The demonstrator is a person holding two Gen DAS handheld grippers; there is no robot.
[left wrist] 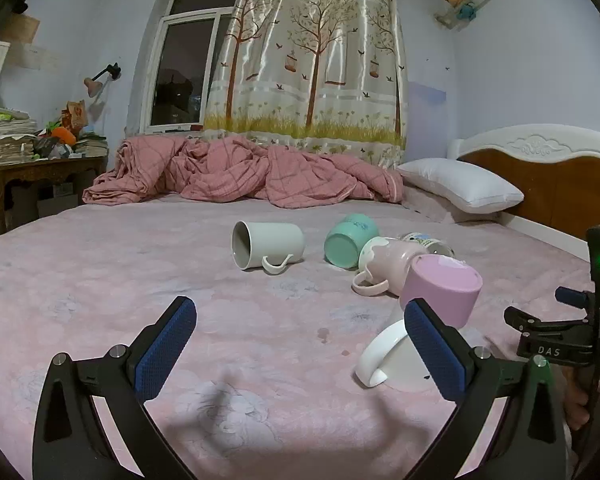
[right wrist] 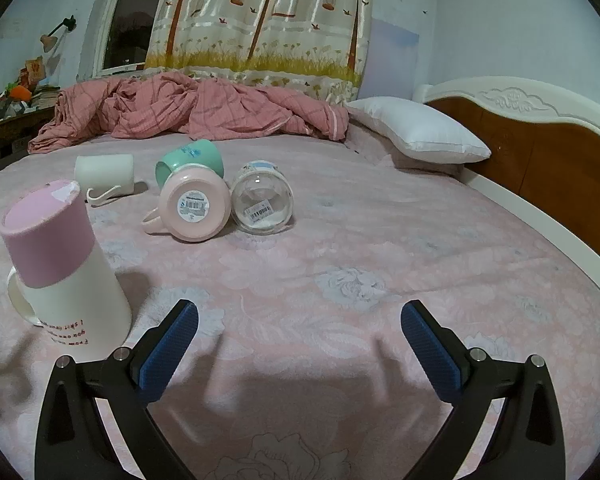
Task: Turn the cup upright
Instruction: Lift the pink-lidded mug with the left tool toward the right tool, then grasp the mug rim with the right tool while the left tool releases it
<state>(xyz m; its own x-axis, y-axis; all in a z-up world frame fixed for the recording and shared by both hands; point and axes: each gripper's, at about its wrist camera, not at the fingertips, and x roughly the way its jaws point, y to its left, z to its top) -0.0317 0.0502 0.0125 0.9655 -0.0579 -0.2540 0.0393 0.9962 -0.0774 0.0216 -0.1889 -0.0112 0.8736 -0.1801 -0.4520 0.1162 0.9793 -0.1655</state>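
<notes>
Both my tools are spread wide with nothing between them: the left tool (left wrist: 300, 344) and the right tool (right wrist: 300, 350) each show two black arms tipped with blue, dimpled rubber pads, hovering over the bed (right wrist: 380, 248), whose pink quilted cover carries a pale raised flower pattern.

The pink-and-white cup (right wrist: 56, 264) stands mouth-down on the cover, near and to the left in the right wrist view. It is a tall tapering mug, matte pink band around the base that now faces up, glossy white below with small upside-down lettering, and a white loop handle on its left side. In the left wrist view its handle sits just beside the right pad.

Farther off lie four more vessels on their sides: a plain white mug (left wrist: 268, 250) with its mouth toward the left, a mint green cup (left wrist: 346, 240), a pale pink mug (right wrist: 194, 208) showing a round label on its base, and a clear glass jar (right wrist: 262, 198) touching it.

A rumpled pink checked quilt (left wrist: 240, 176) and a white pillow (left wrist: 460, 184) lie at the far edge.
</notes>
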